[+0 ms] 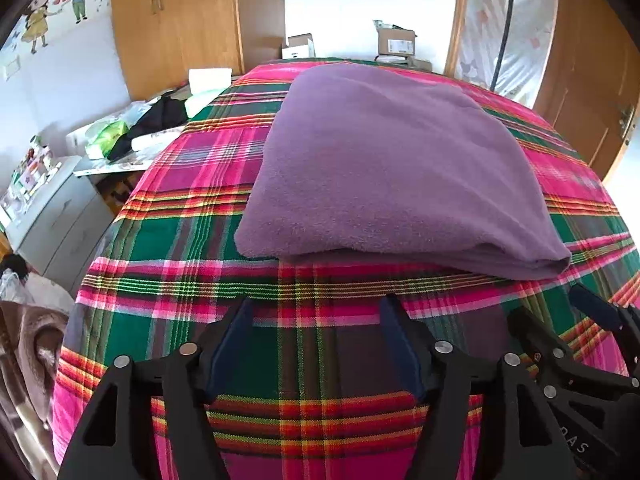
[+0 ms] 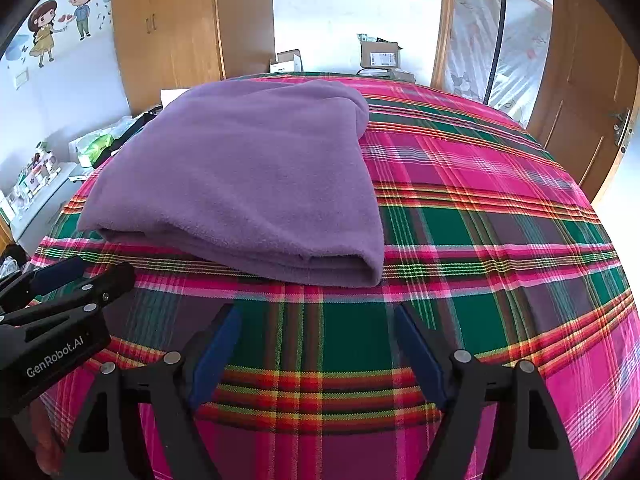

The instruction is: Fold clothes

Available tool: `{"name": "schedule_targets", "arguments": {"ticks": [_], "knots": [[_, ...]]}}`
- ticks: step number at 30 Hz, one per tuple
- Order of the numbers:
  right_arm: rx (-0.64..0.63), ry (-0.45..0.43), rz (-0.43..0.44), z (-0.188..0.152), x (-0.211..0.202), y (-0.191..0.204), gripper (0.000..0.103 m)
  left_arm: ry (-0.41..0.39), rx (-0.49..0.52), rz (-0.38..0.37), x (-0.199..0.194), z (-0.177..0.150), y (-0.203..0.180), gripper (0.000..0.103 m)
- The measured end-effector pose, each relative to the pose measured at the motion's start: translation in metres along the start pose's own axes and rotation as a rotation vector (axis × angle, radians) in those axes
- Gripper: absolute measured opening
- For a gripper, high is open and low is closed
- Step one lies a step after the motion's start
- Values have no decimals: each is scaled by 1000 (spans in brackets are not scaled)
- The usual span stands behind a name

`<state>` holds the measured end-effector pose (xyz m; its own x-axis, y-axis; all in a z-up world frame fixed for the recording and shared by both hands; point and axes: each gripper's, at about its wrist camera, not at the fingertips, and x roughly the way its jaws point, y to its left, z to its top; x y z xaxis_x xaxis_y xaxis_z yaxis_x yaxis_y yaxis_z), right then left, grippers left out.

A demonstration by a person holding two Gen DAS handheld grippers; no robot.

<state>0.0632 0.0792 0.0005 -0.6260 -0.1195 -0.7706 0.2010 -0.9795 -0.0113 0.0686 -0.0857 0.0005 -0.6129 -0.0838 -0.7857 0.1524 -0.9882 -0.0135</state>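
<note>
You have a soft, matt purple fleece garment (image 1: 400, 168) lying on a woven plaid bedspread (image 2: 480, 220), matt black plastic grippers with silvery metal rivets (image 1: 443, 346), and smooth, glossy wooden wardrobes (image 2: 168, 28) behind.

We read "GenRobot.AI" in white letters on the black plastic body of the left gripper (image 2: 60, 280), seen at the left edge of the right wrist view. In the left wrist view, the black plastic body of the right gripper (image 1: 600, 312) shows pale letters "DAS". The brown cardboard box (image 2: 380, 55) carries a white label too small for us to read.
</note>
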Motion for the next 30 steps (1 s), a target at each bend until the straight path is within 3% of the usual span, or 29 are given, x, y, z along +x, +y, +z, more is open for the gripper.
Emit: {"name": "schedule_targets", "arguments": {"ticks": [30], "knots": [[3, -1, 3, -1, 0, -1, 79, -14, 8, -1, 0, 0, -2, 72]]}}
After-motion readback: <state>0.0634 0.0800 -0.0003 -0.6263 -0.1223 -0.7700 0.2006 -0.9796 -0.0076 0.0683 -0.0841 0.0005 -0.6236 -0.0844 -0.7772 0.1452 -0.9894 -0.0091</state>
